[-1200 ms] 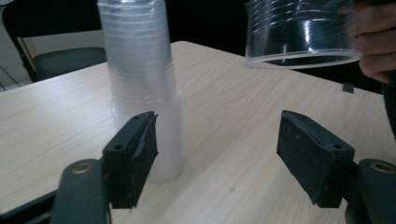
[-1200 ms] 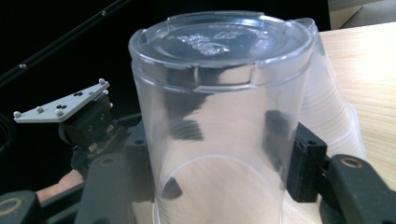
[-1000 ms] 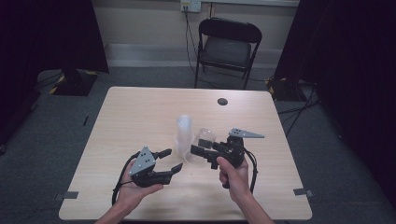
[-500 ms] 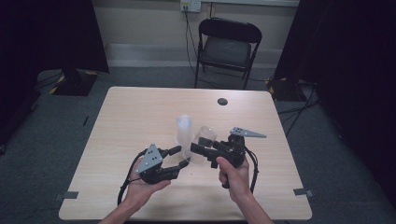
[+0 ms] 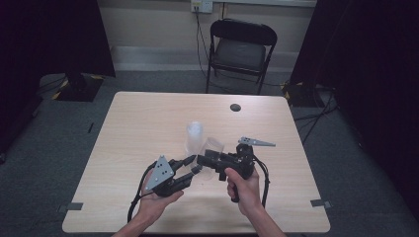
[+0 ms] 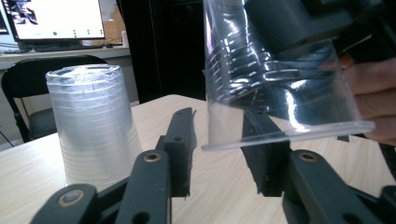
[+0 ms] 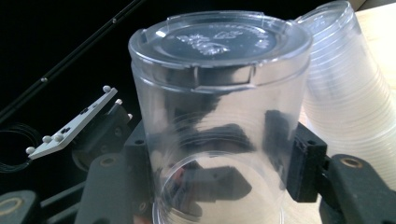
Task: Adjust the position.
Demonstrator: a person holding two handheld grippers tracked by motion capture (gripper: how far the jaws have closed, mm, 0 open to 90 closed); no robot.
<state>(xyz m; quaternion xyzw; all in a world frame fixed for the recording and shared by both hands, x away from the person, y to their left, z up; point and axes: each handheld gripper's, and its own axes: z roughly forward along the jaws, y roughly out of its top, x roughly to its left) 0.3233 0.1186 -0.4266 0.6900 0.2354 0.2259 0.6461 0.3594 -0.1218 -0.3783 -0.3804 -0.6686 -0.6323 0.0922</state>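
Right gripper view: one clear plastic cup (image 7: 219, 126), bottom end toward the camera's upper field, held across its wall between the two black jaws of the right gripper (image 7: 219, 177), which are closed against its sides. Stack of clear cups (image 7: 348, 98), nested, upside down, just behind and beside the held cup, standing on the table.

Left gripper view: same held cup (image 6: 280, 74), lifted above the tabletop, open rim downward and tilted, rim hanging just over the jaw tips of the left gripper (image 6: 219, 149). Left jaws parted wide, gripping nothing; whether the rim touches the farther jaw cannot be told. Stack of cups (image 6: 95, 126) upright on its rims to one side, apart from the jaws.

High view: held cup (image 5: 213, 148) near the middle of the table's near half, carried by the right gripper (image 5: 203, 161); left gripper (image 5: 193, 165) angled up toward it from the near side. Stack (image 5: 194, 136) just beyond. Wooden table (image 5: 138, 123), light top; small dark round disc (image 5: 235, 107) near the far edge. Black folding chair (image 5: 240, 49) behind the table.
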